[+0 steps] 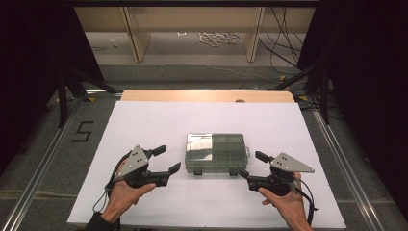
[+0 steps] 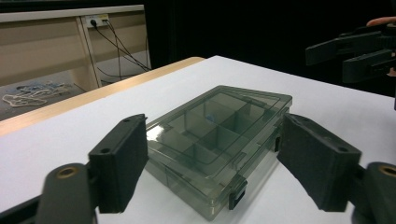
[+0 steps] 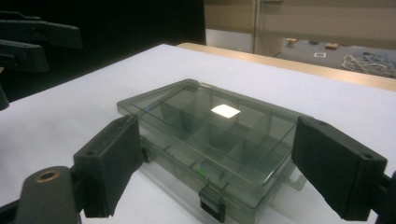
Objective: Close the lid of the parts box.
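A clear compartment organizer box (image 1: 217, 153), lid closed and front latches (image 3: 211, 204) fastened, lies flat at the middle of the white tabletop (image 1: 144, 125). The left gripper (image 1: 166, 161) and right gripper (image 1: 249, 166) flank its near corners, both wide open and holding nothing. This looks like the approach step; next, each gripper likely needs to close in on a latch or steady the box.

You've got bare white sheet (image 1: 144, 125) all round; only the compartment box (image 1: 217, 153) mid-table, btwn left gripper (image 1: 167, 160) & right gripper (image 1: 251, 166), blocks passage.
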`<move>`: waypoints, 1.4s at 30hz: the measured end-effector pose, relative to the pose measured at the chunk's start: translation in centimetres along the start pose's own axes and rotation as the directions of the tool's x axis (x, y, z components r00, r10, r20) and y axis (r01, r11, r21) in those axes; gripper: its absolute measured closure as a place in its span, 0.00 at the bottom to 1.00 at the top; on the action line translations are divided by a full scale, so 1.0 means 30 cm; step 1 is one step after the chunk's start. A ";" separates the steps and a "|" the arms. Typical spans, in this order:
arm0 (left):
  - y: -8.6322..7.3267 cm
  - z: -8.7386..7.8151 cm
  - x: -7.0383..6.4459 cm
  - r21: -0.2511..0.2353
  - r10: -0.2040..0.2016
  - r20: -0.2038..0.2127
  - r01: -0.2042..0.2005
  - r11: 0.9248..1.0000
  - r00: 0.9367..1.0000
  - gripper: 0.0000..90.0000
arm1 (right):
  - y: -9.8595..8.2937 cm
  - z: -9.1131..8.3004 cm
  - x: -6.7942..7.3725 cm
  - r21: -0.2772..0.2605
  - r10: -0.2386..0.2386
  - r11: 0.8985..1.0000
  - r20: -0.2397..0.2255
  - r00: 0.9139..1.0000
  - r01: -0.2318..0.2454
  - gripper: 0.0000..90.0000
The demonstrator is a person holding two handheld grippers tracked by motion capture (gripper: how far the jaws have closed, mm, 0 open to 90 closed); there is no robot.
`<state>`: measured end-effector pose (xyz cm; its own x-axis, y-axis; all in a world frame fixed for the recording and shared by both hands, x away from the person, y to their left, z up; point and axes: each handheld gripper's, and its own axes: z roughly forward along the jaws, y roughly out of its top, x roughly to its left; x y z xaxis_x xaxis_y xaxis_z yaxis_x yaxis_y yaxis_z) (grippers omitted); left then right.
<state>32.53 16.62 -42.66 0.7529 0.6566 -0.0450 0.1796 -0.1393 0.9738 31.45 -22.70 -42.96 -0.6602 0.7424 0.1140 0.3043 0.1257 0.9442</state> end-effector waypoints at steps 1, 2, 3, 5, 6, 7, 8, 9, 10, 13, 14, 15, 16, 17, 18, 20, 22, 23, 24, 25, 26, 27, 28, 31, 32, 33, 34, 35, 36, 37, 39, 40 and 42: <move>0.000 -0.003 0.001 -0.001 0.005 -0.001 -0.005 1.000 1.000 0.24 | 0.000 -0.006 0.002 0.001 -0.021 1.000 0.013 1.000 0.021 0.18; -0.001 -0.007 -0.001 -0.002 -0.002 -0.008 0.002 1.000 1.000 0.23 | 0.000 -0.009 0.007 0.001 -0.016 1.000 0.014 1.000 0.016 0.18; -0.001 -0.009 -0.002 -0.006 -0.005 -0.010 0.005 1.000 1.000 0.21 | 0.000 -0.012 0.008 -0.011 -0.027 1.000 0.014 1.000 0.027 0.18; -0.001 -0.016 -0.009 -0.009 -0.010 -0.015 0.009 1.000 1.000 0.19 | 0.000 -0.020 0.016 -0.021 -0.037 0.999 0.024 0.999 0.037 0.18; 0.001 -0.020 -0.013 -0.015 -0.006 -0.012 0.005 1.000 1.000 0.19 | 0.003 -0.027 0.014 -0.023 -0.074 0.997 0.041 0.996 0.075 0.18; 0.001 -0.024 -0.015 -0.015 -0.002 -0.011 0.001 1.000 1.000 0.19 | 0.003 -0.029 0.017 -0.035 -0.074 0.997 0.037 0.997 0.075 0.18; 0.002 -0.026 -0.017 -0.018 0.000 -0.011 -0.001 1.000 1.000 0.19 | 0.001 -0.030 0.020 -0.050 -0.072 0.996 0.037 0.997 0.074 0.18; 0.001 -0.028 -0.019 -0.020 0.003 -0.011 -0.003 1.000 1.000 0.19 | 0.001 -0.032 0.023 -0.052 -0.073 0.996 0.038 0.997 0.075 0.18; 0.001 -0.031 -0.021 -0.017 0.003 -0.011 -0.003 1.000 1.000 0.19 | 0.002 -0.038 0.025 -0.043 -0.076 0.996 0.033 0.997 0.077 0.18; 0.001 -0.039 -0.031 -0.024 0.008 -0.014 -0.009 1.000 1.000 0.18 | 0.003 -0.049 0.031 -0.047 -0.077 0.996 0.041 0.996 0.079 0.18; 0.002 -0.042 -0.034 -0.029 0.013 -0.016 -0.013 0.999 1.000 0.18 | 0.003 -0.049 0.032 -0.062 -0.078 0.995 0.042 0.996 0.081 0.18; 0.004 -0.046 -0.036 -0.034 0.013 -0.018 -0.014 0.999 1.000 0.18 | 0.002 -0.051 0.033 -0.067 -0.080 0.994 0.040 0.996 0.083 0.18; 0.006 -0.051 -0.040 -0.041 0.002 -0.024 -0.002 0.999 1.000 0.18 | 0.002 -0.056 0.034 -0.060 -0.080 0.995 0.043 0.996 0.082 0.18; 0.007 -0.054 -0.040 -0.042 0.003 -0.022 -0.004 0.999 1.000 0.18 | 0.001 -0.060 0.034 -0.056 -0.078 0.995 0.043 0.996 0.081 0.18; 0.008 -0.057 -0.042 -0.044 0.000 -0.020 -0.001 0.999 1.000 0.18 | 0.000 -0.061 0.034 -0.060 -0.079 0.995 0.038 0.996 0.081 0.18; 0.008 -0.060 -0.044 -0.048 0.003 -0.019 -0.003 0.999 1.000 0.18 | 0.000 -0.063 0.033 -0.059 -0.079 0.995 0.042 0.996 0.081 0.18; 0.007 -0.059 -0.044 -0.050 0.002 -0.015 -0.003 0.999 1.000 0.18 | -0.001 -0.064 0.032 -0.060 -0.076 0.995 0.043 0.996 0.078 0.18; 0.008 -0.062 -0.046 -0.037 0.002 -0.024 -0.003 0.999 1.000 0.18 | -0.002 -0.065 0.035 -0.050 -0.058 0.997 0.038 0.998 0.060 0.18; 0.006 -0.061 -0.048 -0.038 -0.011 -0.024 0.010 0.999 1.000 0.18 | -0.002 -0.064 0.035 -0.048 -0.062 0.997 0.034 0.997 0.064 0.18; 0.006 -0.061 -0.049 -0.037 -0.014 -0.028 0.013 0.999 1.000 0.18 | -0.001 -0.061 0.032 -0.059 -0.077 0.995 0.035 0.996 0.079 0.18; 0.006 -0.060 -0.046 -0.037 0.000 -0.024 -0.001 0.999 1.000 0.18 | -0.001 -0.063 0.036 -0.047 -0.064 0.997 0.031 0.997 0.065 0.18; 0.007 -0.059 -0.045 -0.036 0.006 -0.021 -0.007 0.999 1.000 0.18 | -0.001 -0.063 0.038 -0.046 -0.055 0.997 0.025 0.998 0.056 0.18; 0.006 -0.058 -0.045 -0.034 0.005 -0.020 -0.005 0.999 1.000 0.18 | -0.001 -0.063 0.036 -0.052 -0.062 0.997 0.032 0.998 0.064 0.18; 0.004 -0.056 -0.044 -0.030 0.005 -0.019 -0.005 1.000 1.000 0.18 | 0.000 -0.064 0.029 -0.058 -0.075 0.995 0.039 0.996 0.077 0.18; 0.003 -0.055 -0.045 -0.030 0.004 -0.019 -0.005 1.000 1.000 0.18 | -0.001 -0.064 0.031 -0.053 -0.057 0.997 0.030 0.998 0.058 0.18; 0.004 -0.056 -0.045 -0.031 0.005 -0.019 -0.006 0.999 1.000 0.18 | -0.002 -0.062 0.033 -0.057 -0.043 0.997 0.024 0.999 0.044 0.18; 0.004 -0.056 -0.044 -0.033 0.002 -0.019 -0.002 0.999 1.000 0.18 | -0.001 -0.059 0.025 -0.075 -0.072 0.994 0.038 0.997 0.075 0.18; 0.003 -0.054 -0.043 -0.043 0.003 -0.014 -0.003 0.999 1.000 0.18 | -0.001 -0.059 0.026 -0.074 -0.072 0.995 0.037 0.997 0.075 0.18; 0.004 -0.056 -0.043 -0.039 0.000 -0.019 -0.001 0.999 1.000 0.18 | -0.001 -0.059 0.026 -0.074 -0.073 0.994 0.037 0.997 0.075 0.18; 0.004 -0.056 -0.039 -0.039 0.013 -0.014 -0.013 0.999 1.000 0.18 | -0.001 -0.058 0.026 -0.072 -0.074 0.995 0.035 0.997 0.076 0.18; 0.003 -0.054 -0.041 -0.044 0.005 -0.015 -0.005 0.999 1.000 0.18 | -0.002 -0.061 0.031 -0.046 -0.048 0.998 0.020 0.999 0.049 0.18; 0.003 -0.054 -0.041 -0.043 0.003 -0.016 -0.004 0.999 1.000 0.18 | -0.002 -0.063 0.033 -0.036 -0.042 0.998 0.025 0.999 0.043 0.18; 0.003 -0.056 -0.043 -0.032 0.004 -0.019 -0.005 0.999 1.000 0.18 | -0.002 -0.058 0.026 -0.058 -0.072 0.996 0.039 0.997 0.074 0.18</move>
<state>30.52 16.99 -42.13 0.7416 0.6698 -0.0368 0.1557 -0.1186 0.9807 29.73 -23.27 -42.39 -0.6530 0.7566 0.0336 0.2141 0.1419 0.9664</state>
